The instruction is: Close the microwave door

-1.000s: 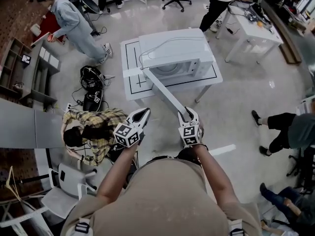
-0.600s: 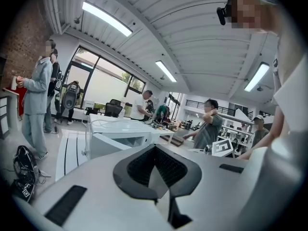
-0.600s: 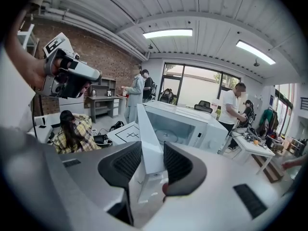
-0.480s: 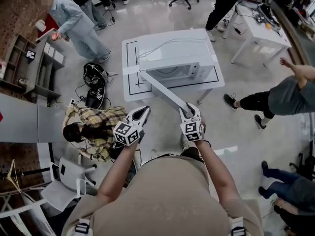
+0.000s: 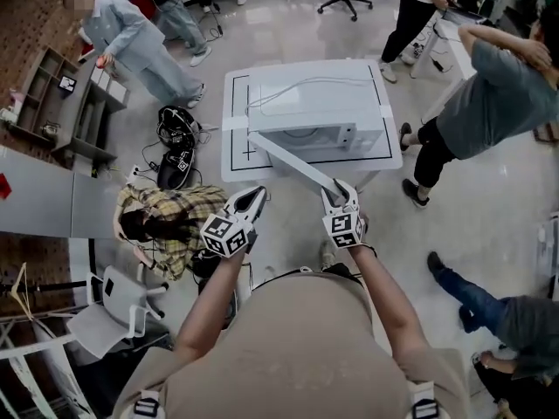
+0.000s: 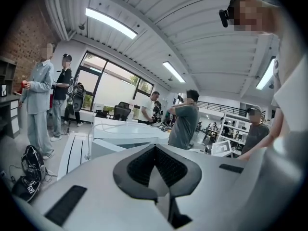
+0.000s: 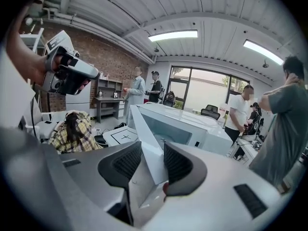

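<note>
The white microwave (image 5: 319, 112) stands on a white table (image 5: 238, 157), and its door (image 5: 288, 160) hangs wide open toward me. My right gripper (image 5: 339, 190) is shut on the door's free edge; in the right gripper view the door panel (image 7: 144, 138) sits pinched between the ridged pads (image 7: 175, 165), with the oven body (image 7: 192, 129) behind it. My left gripper (image 5: 256, 197) hovers in the air left of the door, shut and empty. In the left gripper view its jaws (image 6: 155, 165) are pressed together and the microwave (image 6: 125, 131) lies ahead. The right gripper view also catches the left gripper (image 7: 72, 76).
A person in a plaid shirt (image 5: 166, 221) sits on the floor at my left, beside a black bag (image 5: 179, 138). A person in a grey shirt (image 5: 489, 94) stands right of the table. A shelf unit (image 5: 79, 103) lines the left wall. A chair (image 5: 113, 308) stands behind me on the left.
Both grippers have moved forward toward the microwave, and the door in the right gripper has swung slightly inward. The person in grey has walked up to the table's right side.
</note>
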Action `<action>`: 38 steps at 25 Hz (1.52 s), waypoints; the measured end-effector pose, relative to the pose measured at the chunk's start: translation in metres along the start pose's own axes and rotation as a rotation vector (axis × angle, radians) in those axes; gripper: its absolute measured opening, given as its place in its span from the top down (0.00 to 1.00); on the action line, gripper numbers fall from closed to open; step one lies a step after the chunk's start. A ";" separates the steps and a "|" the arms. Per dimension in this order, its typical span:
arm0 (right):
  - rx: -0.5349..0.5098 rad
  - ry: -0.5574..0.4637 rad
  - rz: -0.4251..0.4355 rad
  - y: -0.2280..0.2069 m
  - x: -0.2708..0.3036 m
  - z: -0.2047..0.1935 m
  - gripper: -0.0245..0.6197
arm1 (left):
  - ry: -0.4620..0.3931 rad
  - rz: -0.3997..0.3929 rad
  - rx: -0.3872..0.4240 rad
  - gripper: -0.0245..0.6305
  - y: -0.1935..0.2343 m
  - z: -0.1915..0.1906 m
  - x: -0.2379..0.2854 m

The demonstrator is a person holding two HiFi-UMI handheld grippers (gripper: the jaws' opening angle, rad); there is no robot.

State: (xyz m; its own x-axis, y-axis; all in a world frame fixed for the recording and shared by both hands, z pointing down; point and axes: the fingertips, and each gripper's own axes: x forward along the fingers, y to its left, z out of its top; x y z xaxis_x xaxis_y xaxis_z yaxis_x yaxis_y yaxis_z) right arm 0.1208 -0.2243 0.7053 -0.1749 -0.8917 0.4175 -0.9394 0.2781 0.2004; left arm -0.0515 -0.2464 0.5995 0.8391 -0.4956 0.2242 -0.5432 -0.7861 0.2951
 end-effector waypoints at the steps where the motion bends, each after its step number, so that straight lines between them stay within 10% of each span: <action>1: -0.006 -0.003 0.004 -0.005 0.003 0.000 0.73 | -0.002 0.010 -0.002 0.95 0.001 0.000 0.002; 38: -0.289 -0.015 -0.090 -0.140 0.087 0.003 0.59 | -0.039 0.162 -0.030 0.95 -0.011 0.009 0.065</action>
State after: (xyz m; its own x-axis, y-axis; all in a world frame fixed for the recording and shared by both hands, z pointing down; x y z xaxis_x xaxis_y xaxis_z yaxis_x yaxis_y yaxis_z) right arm 0.2364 -0.3425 0.7106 -0.1009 -0.9221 0.3736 -0.8289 0.2856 0.4810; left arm 0.0090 -0.2737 0.6023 0.7405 -0.6294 0.2356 -0.6718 -0.6832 0.2860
